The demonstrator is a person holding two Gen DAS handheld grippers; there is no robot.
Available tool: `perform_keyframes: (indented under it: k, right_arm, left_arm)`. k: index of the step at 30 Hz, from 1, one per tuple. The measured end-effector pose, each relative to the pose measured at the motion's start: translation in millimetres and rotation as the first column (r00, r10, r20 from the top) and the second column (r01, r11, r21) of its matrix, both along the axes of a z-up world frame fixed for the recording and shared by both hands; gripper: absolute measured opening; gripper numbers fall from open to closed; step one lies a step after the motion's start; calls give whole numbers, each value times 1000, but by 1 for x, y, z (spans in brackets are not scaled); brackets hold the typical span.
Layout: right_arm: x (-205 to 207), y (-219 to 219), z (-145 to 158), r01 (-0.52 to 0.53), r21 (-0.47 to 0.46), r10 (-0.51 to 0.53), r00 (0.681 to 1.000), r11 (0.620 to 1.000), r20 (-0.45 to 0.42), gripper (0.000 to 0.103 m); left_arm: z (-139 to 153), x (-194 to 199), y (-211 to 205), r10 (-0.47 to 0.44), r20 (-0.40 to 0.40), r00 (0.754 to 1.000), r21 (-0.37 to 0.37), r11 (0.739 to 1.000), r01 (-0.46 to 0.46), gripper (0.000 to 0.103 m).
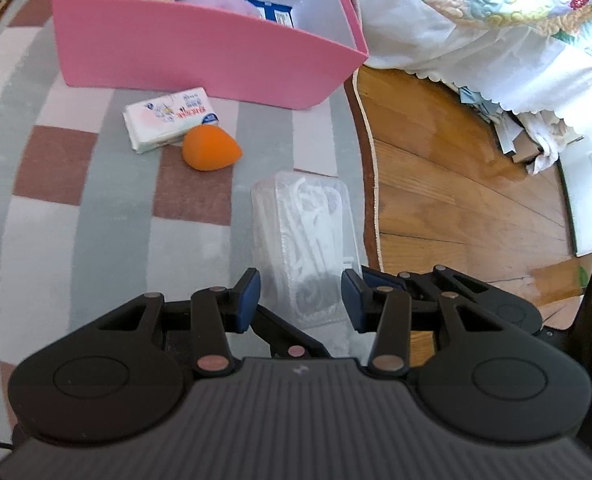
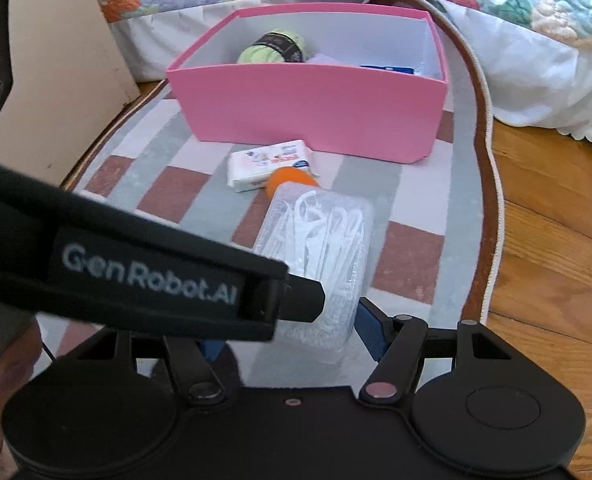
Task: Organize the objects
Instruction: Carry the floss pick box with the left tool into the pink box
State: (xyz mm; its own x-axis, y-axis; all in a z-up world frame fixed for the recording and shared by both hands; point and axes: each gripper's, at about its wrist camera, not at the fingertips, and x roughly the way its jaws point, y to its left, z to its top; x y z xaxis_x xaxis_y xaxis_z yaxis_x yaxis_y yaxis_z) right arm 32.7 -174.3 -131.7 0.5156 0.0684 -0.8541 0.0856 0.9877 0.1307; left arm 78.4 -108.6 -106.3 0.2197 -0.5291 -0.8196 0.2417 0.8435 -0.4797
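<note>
A clear plastic box of white floss picks [image 1: 305,236] lies on the checked rug, its near end between my left gripper's [image 1: 300,300] open blue pads, which stand apart from its sides. In the right wrist view the same box [image 2: 319,256] lies between my right gripper's [image 2: 292,332] open fingers; the left gripper's black body [image 2: 144,276] crosses in front and hides the left finger. An orange sponge egg [image 1: 210,148] and a tissue pack [image 1: 170,118] lie before the pink box [image 1: 200,56], which holds a green yarn ball [image 2: 274,50], something lilac and a blue-white packet.
The rug's edge [image 1: 369,184] curves just right of the floss box, with wood floor [image 1: 455,200] beyond. A bed with a floral quilt and white skirt [image 1: 475,20] stands behind. A beige panel [image 2: 56,60] stands at the left in the right wrist view.
</note>
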Motion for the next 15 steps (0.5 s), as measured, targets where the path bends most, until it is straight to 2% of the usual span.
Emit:
perform_keyframes:
  k: [8,15]
  right_arm:
    - [-2,12,26,-27,-5,27,1000,1000,-7,70]
    - [-5,21,54,-64,-50,66,997,997,40,70]
  left_arm:
    - [27,-10,14,13,17,1000,-29,1000,-13,43]
    - [56,-15,25,36,70,997,-61,998,-32,43]
